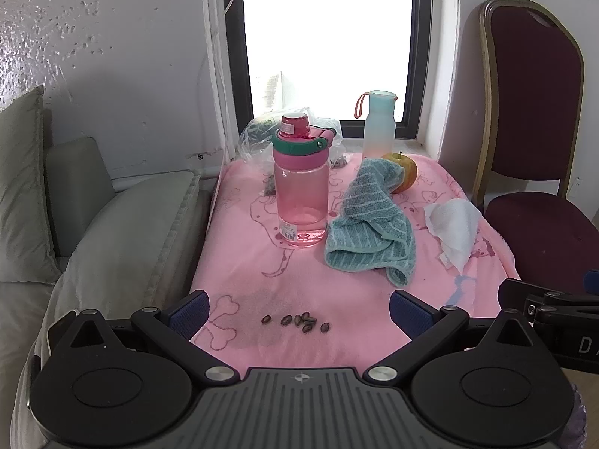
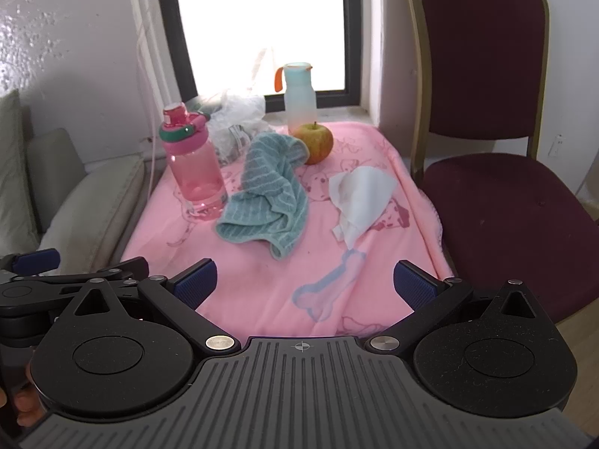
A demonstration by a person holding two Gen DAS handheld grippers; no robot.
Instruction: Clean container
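A pink transparent bottle (image 1: 300,187) (image 2: 194,166) with a green-ringed pink lid stands upright on the pink blanket (image 1: 262,269) (image 2: 262,284). A crumpled teal striped towel (image 1: 374,224) (image 2: 269,194) lies just right of it. A white wipe (image 1: 453,232) (image 2: 359,198) lies farther right. My left gripper (image 1: 297,312) hovers open at the near edge, above several small brown seeds (image 1: 299,323). My right gripper (image 2: 305,280) is open too, empty, near the blanket's front right; it shows at the right edge of the left wrist view.
An apple (image 1: 404,172) (image 2: 316,142) sits behind the towel. A pale blue bottle (image 1: 379,123) (image 2: 299,93) stands on the windowsill beside a clear plastic bag (image 1: 258,134) (image 2: 236,116). A maroon chair (image 1: 539,149) (image 2: 486,112) is right, a grey sofa (image 1: 112,224) left.
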